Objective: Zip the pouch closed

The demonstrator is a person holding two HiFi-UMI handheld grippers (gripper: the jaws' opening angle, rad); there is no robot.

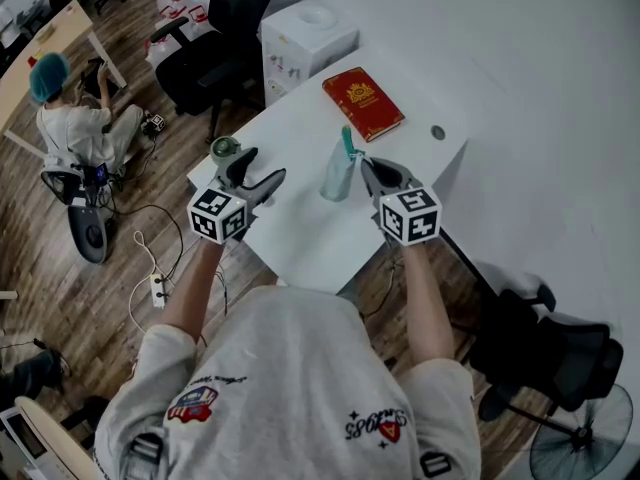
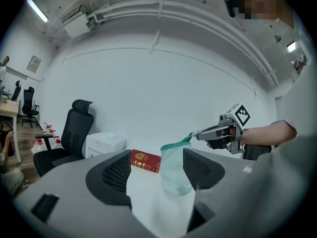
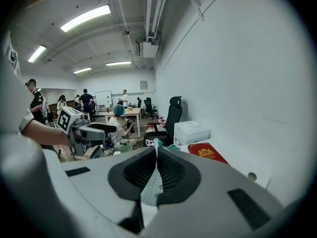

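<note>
The person's grey sweatshirt (image 1: 290,388) fills the bottom of the head view, with 2 forearms reaching forward over the white table (image 1: 300,233).

**Grippers**
- The right gripper (image 1: 366,164) has its jaws pressed together on the top edge of the pouch (image 1: 336,176).
- The left gripper (image 1: 262,170) has its jaws spread with nothing between the pads. It sits left of the pouch and clear of it.

**Pouch position**
- The pouch is a pale mesh bag with a green top band. It hangs upright from the right gripper's tip, over the middle of the table.
- It lies between the 2 grippers, with the red book (image 1: 363,103) beyond it.
- No view settles whether its lower end touches the tabletop.

**What each view adds**
- The left gripper view frames the whole pouch (image 2: 175,170) between the spread jaws of the left gripper (image 2: 157,170), though farther out. The right gripper (image 2: 194,135) pinches 1 corner of the green band.
- That view also shows the book (image 2: 145,161) behind the pouch.
- The right gripper view shows only a strip of mesh (image 3: 150,188) clamped in the closed right gripper (image 3: 156,158). The left gripper (image 3: 111,130) stands off to the left.
- The book (image 3: 206,152) lies to the right there.
- A seated person in a teal cap (image 3: 119,118) is visible there and in the head view, but not in the left gripper view.
</note>
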